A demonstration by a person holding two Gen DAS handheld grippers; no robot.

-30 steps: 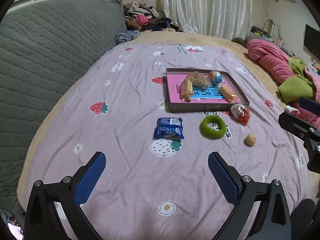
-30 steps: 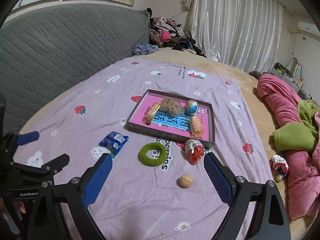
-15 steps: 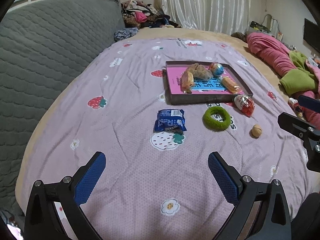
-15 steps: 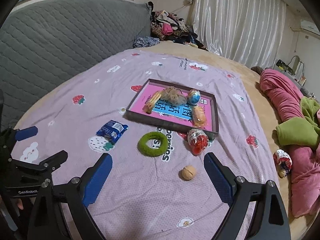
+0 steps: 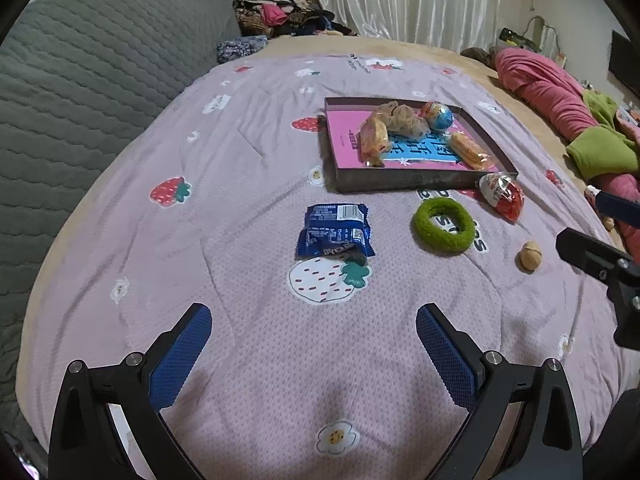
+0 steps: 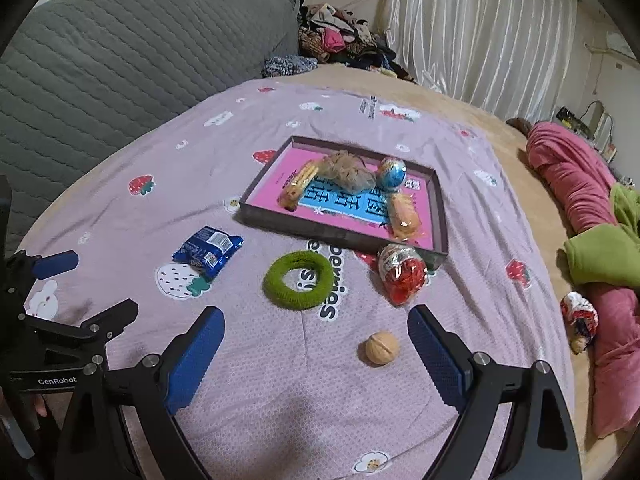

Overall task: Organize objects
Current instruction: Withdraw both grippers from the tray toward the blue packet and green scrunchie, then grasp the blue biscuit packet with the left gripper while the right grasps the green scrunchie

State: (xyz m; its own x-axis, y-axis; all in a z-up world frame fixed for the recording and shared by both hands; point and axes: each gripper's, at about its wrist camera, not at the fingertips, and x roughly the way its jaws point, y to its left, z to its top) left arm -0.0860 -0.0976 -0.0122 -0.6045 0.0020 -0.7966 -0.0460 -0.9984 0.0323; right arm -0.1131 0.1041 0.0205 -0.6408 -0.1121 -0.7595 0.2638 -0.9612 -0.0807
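A bed fills the room, spread with a lilac sheet (image 5: 248, 184) printed with strawberries and daisies; a quilted grey headboard (image 5: 88, 80) runs along one side, white curtains (image 6: 480, 36) hang at the far end, clothes are heaped in the corner and a pink blanket (image 6: 576, 184) lies bunched along the far edge.

A shallow box tray (image 6: 336, 232) with a pink and blue base sits mid-bed, holding two wrapped snacks, a crumpled beige bundle and a blue foil egg (image 6: 393, 172).

The left claw (image 5: 314, 344) hovers low over the sheet with its blue pads spread wide and nothing between them. The blue snack packet (image 5: 335, 231) lies ahead of it, in line with the gap and well apart from the pads.

The right claw (image 6: 316, 344) is likewise spread wide and empty. The walnut (image 6: 382, 348) sits just inside its right pad, near but not touching. Beyond lie the green fuzzy ring (image 6: 299, 280) and a red and white foil egg (image 6: 402, 276), the egg resting against the tray's near corner.

The packet's print is too blurred to read, and the lettering on the sheet is partly covered by the ring. Each claw shows only partly at the edge of the other's view.
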